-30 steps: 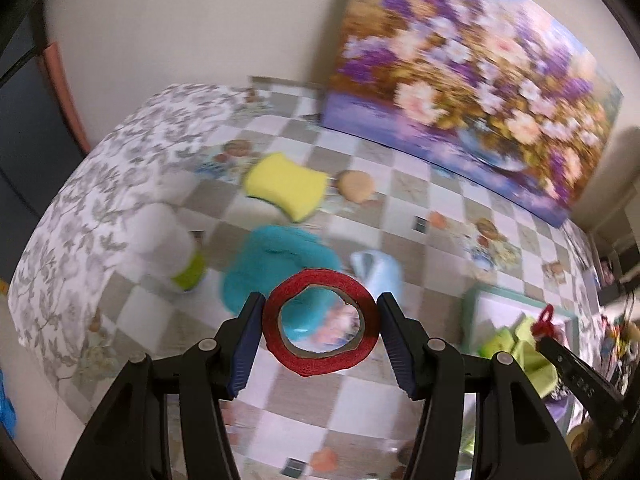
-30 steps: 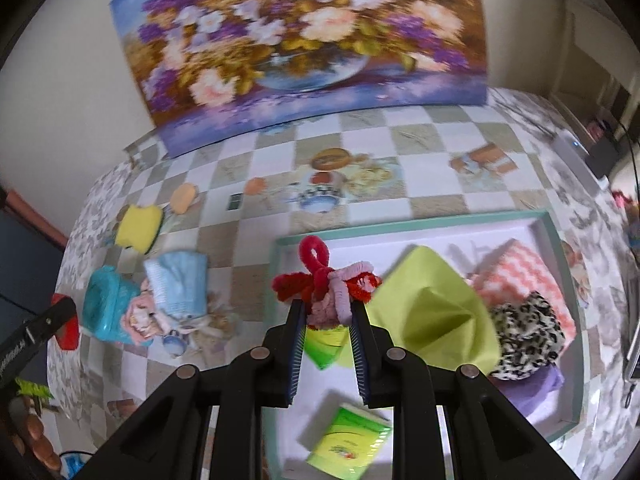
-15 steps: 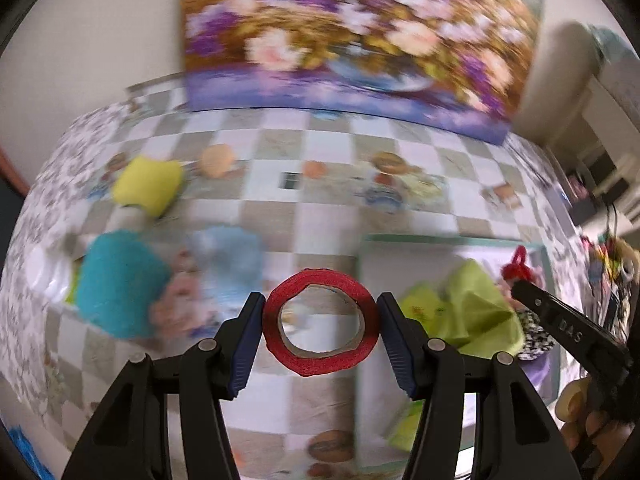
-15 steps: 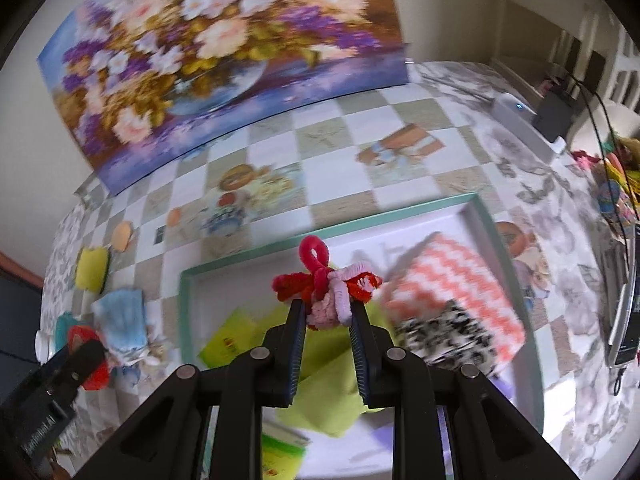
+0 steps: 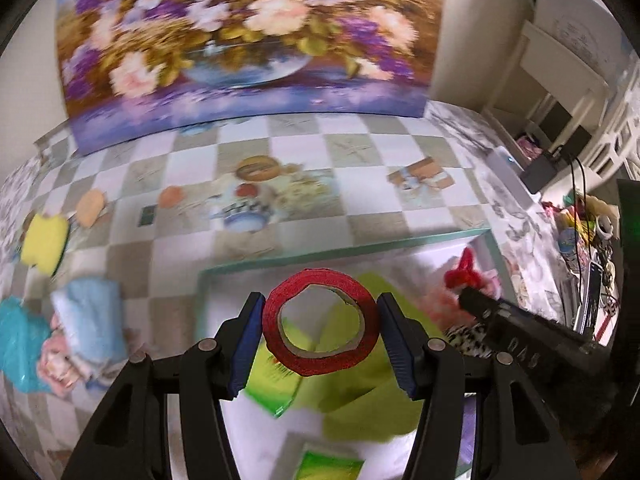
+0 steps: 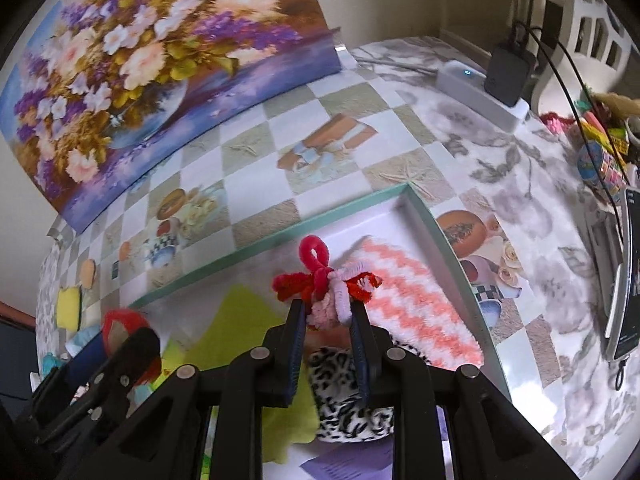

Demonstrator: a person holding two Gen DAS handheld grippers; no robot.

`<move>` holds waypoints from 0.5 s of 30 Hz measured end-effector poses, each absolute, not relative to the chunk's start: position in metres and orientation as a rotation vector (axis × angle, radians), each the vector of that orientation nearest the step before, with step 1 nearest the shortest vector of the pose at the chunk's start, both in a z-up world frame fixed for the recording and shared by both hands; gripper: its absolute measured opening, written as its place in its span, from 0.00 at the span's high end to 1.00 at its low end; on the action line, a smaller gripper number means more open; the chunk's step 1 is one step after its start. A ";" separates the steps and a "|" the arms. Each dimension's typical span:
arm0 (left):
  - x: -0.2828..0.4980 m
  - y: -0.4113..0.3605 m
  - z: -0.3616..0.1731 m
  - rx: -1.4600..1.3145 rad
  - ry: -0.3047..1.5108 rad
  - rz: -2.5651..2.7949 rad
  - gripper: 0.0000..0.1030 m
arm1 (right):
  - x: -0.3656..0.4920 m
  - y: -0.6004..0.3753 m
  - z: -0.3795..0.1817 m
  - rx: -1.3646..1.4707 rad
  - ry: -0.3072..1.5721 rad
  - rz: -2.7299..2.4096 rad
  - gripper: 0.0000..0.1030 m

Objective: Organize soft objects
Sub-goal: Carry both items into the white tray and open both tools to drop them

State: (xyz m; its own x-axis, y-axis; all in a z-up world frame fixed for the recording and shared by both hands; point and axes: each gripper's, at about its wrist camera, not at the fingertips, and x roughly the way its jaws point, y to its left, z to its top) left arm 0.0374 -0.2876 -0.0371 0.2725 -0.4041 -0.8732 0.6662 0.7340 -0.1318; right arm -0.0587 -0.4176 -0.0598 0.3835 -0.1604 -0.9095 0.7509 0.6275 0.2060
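My left gripper point(image 5: 320, 330) is shut on a red tape ring point(image 5: 296, 356), held above the left part of the green-rimmed tray point(image 5: 344, 249). My right gripper point(image 6: 326, 314) is shut on a red and pink pipe-cleaner bundle point(image 6: 324, 280), held above the tray's point(image 6: 280, 236) far right part. In the tray lie a lime cloth point(image 6: 232, 320), a pink zigzag cloth point(image 6: 404, 284) and a leopard-print cloth point(image 6: 348, 392). The right gripper also shows in the left wrist view point(image 5: 468, 300), to the right of the ring.
On the checkered tablecloth left of the tray lie a yellow sponge point(image 5: 44, 244), a light blue cloth point(image 5: 90, 312) and a teal object point(image 5: 20, 344). A flower painting point(image 5: 240, 48) stands at the back. A power strip point(image 6: 476, 88), cables and clutter lie on the right.
Both grippers have swung right. The left one, with the ring, went from over the teal and blue cloths to over the tray. The right one moved toward the tray's far right corner.
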 end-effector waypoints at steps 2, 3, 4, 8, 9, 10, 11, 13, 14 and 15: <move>0.035 -0.296 -0.043 0.289 1.068 -0.762 0.43 | -0.060 -0.420 -0.063 0.681 1.028 -0.648 0.77; 0.034 -0.300 -0.045 0.293 1.069 -0.775 0.43 | -0.060 -0.421 -0.063 0.679 1.029 -0.649 0.77; 0.033 -0.302 -0.047 0.297 1.068 -0.777 0.43 | -0.061 -0.422 -0.064 0.676 1.031 -0.654 0.77; 0.033 -0.307 -0.055 0.300 1.073 -0.802 0.43 | -0.064 -0.426 -0.064 0.689 1.027 -0.653 0.77; 0.034 -0.307 -0.056 0.298 1.073 -0.803 0.43 | -0.065 -0.426 -0.065 0.689 1.030 -0.653 0.77; 0.035 -0.306 -0.056 0.295 1.074 -0.805 0.43 | -0.065 -0.426 -0.065 0.686 1.034 -0.654 0.76; 0.036 -0.306 -0.056 0.289 1.077 -0.810 0.43 | -0.065 -0.426 -0.065 0.685 1.037 -0.654 0.75; 0.038 -0.304 -0.056 0.274 1.090 -0.820 0.42 | -0.064 -0.425 -0.064 0.687 1.035 -0.648 0.74; 0.040 -0.303 -0.056 0.265 1.097 -0.820 0.40 | -0.064 -0.425 -0.063 0.688 1.032 -0.646 0.74; 0.041 -0.303 -0.056 0.262 1.097 -0.816 0.38 | -0.064 -0.424 -0.061 0.687 1.029 -0.644 0.74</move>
